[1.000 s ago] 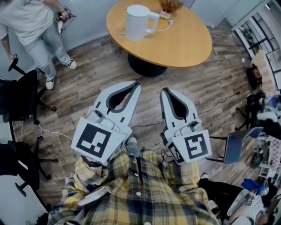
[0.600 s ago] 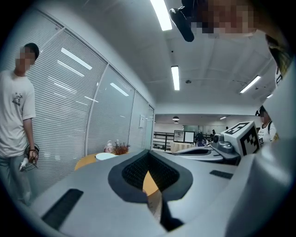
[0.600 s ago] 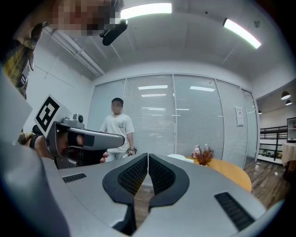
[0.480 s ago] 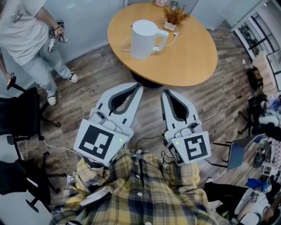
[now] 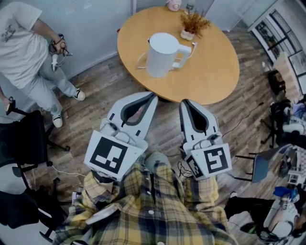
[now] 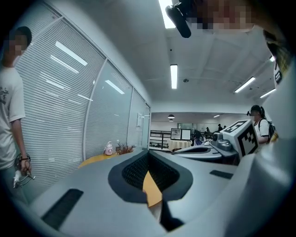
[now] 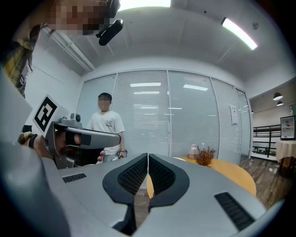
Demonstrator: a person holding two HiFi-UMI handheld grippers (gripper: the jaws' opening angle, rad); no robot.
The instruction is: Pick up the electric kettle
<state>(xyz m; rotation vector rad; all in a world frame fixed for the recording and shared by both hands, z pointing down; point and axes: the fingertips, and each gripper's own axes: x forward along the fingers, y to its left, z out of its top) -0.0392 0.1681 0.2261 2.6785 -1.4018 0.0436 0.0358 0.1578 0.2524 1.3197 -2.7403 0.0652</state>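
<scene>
The white electric kettle stands upright on the round wooden table, handle to the right, its cord looping off its left side. My left gripper is shut and empty, its tips just short of the table's near edge. My right gripper is beside it, also shut and empty. In the left gripper view the shut left gripper hides the kettle, and a strip of table shows through the pad gap. The right gripper view has the right gripper shut, with no kettle in sight.
A small dried plant and a pink object sit at the table's far side. A person stands at the left holding a device, by a black office chair. Another chair and clutter stand at the right.
Both grippers have moved forward together toward the table, still shut. The table and kettle now lie nearer and lower in the head view.
</scene>
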